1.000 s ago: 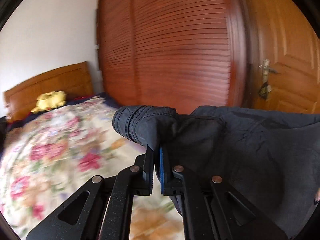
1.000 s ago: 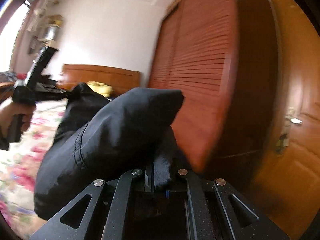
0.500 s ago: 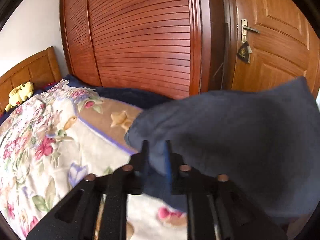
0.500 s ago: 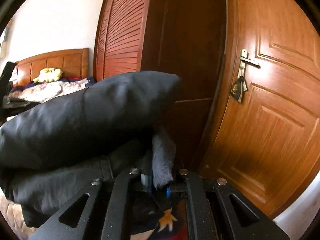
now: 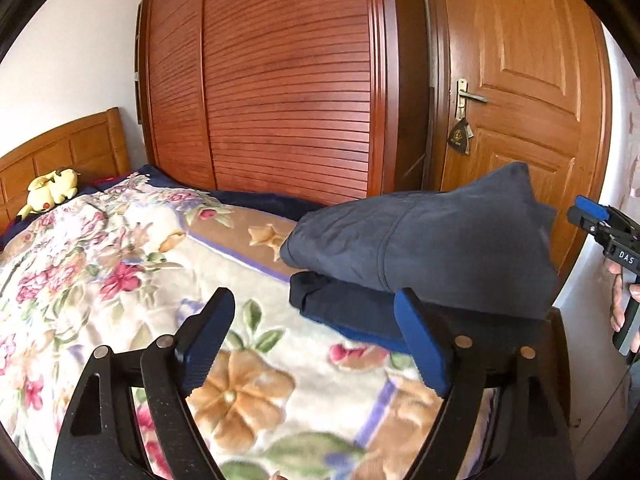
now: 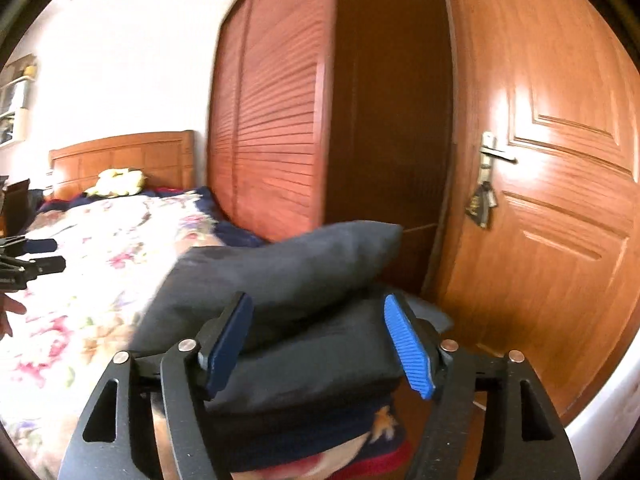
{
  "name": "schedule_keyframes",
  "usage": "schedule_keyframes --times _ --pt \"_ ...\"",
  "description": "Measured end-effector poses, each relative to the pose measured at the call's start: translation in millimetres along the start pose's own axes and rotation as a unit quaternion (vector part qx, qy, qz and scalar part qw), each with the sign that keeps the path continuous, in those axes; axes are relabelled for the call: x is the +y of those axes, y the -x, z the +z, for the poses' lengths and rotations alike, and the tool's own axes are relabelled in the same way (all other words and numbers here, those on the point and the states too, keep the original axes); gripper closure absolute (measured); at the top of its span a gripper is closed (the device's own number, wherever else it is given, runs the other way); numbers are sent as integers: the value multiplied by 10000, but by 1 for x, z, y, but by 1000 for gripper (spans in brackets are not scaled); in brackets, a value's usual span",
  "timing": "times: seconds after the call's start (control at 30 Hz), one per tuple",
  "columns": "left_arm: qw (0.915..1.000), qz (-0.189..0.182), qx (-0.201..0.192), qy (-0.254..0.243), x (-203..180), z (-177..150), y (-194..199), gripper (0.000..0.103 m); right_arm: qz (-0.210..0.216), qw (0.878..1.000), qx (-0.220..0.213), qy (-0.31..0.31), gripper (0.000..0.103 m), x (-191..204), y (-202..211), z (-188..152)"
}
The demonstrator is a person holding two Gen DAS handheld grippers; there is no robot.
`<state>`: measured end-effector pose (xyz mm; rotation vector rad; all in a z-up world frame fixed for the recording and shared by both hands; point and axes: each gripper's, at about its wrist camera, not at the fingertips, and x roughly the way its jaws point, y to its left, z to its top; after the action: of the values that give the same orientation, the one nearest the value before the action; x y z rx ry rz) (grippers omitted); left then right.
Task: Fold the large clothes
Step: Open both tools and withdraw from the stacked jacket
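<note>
Left gripper (image 5: 312, 344): nearest the left wrist camera, jaws spreading apart, nothing between the 2 blue pads but the bedcover below; its right finger (image 5: 420, 344) stands just in front of the folded stack's lower edge, and contact cannot be told.
Right gripper (image 6: 320, 344): jaws spreading apart, the near edge of the garment lies between the 2 fingers, the pads not pressing on it; the ribbed blue pad (image 6: 408, 352) stands clear on the right.
Dark garment (image 5: 432, 248): a navy piece folded into a thick stack of at least 2 layers, lying at the foot corner of the bed, its top layer puffed up toward the door side.
Floral blanket (image 5: 120, 272): cream with pink and tan flowers, covering the bed under the garment; a dark blue edge shows along the wardrobe side.
Person's hand (image 5: 624, 304): at the right rim of the left wrist view, wrapped on the other gripper's handle.
Yellow plush toy (image 5: 52, 194): lies far up the bed against the wooden headboard (image 5: 72, 152).
Wardrobe (image 5: 280, 92): slatted reddish doors behind the bed.
Room door (image 6: 552, 200): panelled wood, right of the wardrobe, keys and a tag hanging below its handle.
</note>
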<state>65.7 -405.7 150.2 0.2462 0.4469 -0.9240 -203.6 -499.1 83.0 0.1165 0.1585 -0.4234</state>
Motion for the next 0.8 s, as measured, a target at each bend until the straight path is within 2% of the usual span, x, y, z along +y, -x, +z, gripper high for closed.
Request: schedule_keyframes --times 0.1,0.17,0.2,0.47,0.57,0.77,0.8 --pt "9999 69 -115 -25 4 -10 31 20 212 9998 -21 22 26 11 20 -8" --pt "9998 74 -177 42 6 -17 49 14 319 9995 -35 74 25 29 31 -8" --pt "9997 85 -188 89 7 -20 58 13 373 9993 -20 88 25 26 23 -8" --pt "9981 446 -416 22 13 -54 131 13 837 9963 17 187 24 69 41 -19" --pt "9977 561 -339 151 22 -70 148 13 1085 9939 24 176 24 89 48 -25" --pt "9940 957 -297 445 50 -111 176 13 1638 9861 42 266 24 132 36 -36" --pt "9930 1023 -316 504 55 -118 181 13 1711 9848 64 285 24 137 23 -38"
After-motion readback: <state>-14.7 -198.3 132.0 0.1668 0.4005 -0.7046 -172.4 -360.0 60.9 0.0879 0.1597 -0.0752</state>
